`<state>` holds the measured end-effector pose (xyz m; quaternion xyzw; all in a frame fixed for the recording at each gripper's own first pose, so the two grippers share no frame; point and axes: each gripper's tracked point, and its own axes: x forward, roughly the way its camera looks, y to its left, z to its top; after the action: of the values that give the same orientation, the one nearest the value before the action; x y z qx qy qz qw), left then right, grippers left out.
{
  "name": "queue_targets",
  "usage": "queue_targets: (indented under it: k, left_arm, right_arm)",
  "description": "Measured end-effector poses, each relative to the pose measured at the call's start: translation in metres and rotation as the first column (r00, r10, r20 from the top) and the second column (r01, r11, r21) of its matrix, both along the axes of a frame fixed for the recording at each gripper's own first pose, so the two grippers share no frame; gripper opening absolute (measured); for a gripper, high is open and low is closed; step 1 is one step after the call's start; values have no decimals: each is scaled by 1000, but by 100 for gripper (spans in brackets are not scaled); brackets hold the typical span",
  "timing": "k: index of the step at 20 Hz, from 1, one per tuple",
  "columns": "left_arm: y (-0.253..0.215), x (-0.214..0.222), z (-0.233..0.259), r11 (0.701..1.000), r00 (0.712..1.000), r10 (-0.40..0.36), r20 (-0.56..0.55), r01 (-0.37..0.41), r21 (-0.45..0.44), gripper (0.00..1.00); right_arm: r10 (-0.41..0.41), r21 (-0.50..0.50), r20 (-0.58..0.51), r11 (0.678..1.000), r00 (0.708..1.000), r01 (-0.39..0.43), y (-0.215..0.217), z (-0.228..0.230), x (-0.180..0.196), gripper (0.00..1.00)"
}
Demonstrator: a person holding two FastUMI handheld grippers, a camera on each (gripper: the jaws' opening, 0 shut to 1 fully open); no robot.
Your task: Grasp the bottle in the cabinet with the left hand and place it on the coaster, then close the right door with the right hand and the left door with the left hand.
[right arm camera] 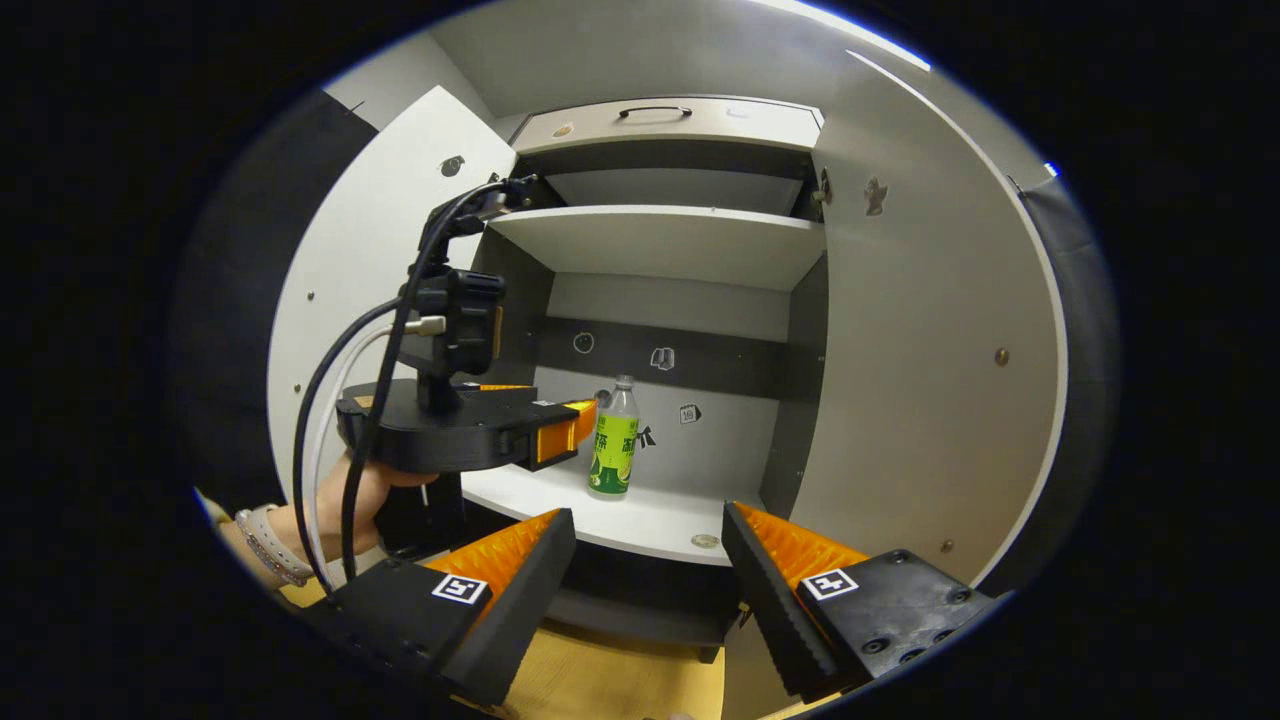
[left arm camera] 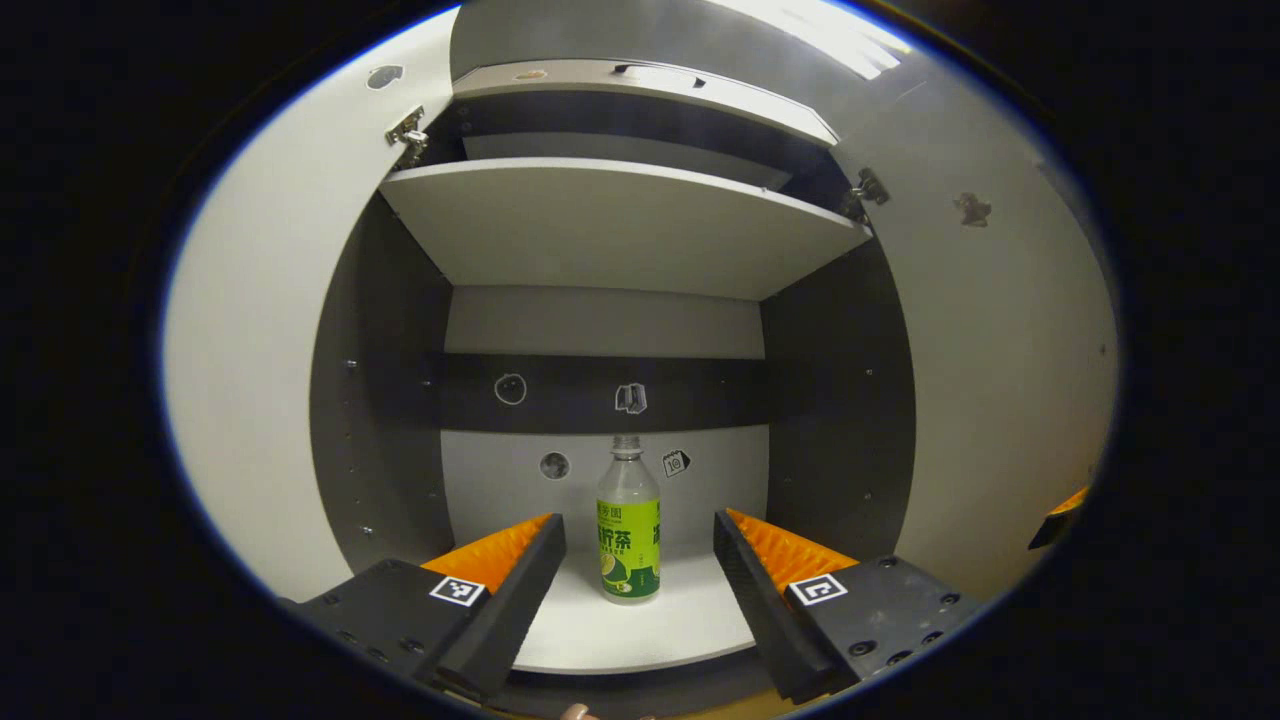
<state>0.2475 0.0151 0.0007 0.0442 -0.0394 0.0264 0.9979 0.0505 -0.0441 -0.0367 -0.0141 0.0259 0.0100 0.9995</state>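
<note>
Left door swung open, left tongs spread wide at the cabinet mouth, bottle upright on the lower shelf beyond and between them, untouched, right tongs wide apart, farther back, right door open.

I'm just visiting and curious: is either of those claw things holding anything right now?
No. The left gripper is open with the bottle standing free ahead of it; the right gripper is open too.

so that's one bottle in the cabinet, two open doors, two shelves, two grippers, and one hand with a bracelet
</note>
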Motion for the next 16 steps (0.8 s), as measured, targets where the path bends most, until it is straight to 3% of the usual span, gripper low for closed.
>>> queue_targets:
  k: [5, 11, 16]
  left_arm:
    - [9, 53, -11, 1000, 1000, 22, -1, -22, 4, 95]
    - [27, 101, -33, 998, 997, 42, -64, -39, 40, 95]
    - [31, 127, -45, 999, 997, 28, -74, -29, -15, 95]
  right_arm:
    - [38, 91, -23, 995, 999, -36, -4, -15, 24, 98]
    - [102, 114, -26, 989, 994, -99, 7, -21, 51, 98]
    - [114, 104, -30, 988, 993, -110, 6, -27, 67, 98]
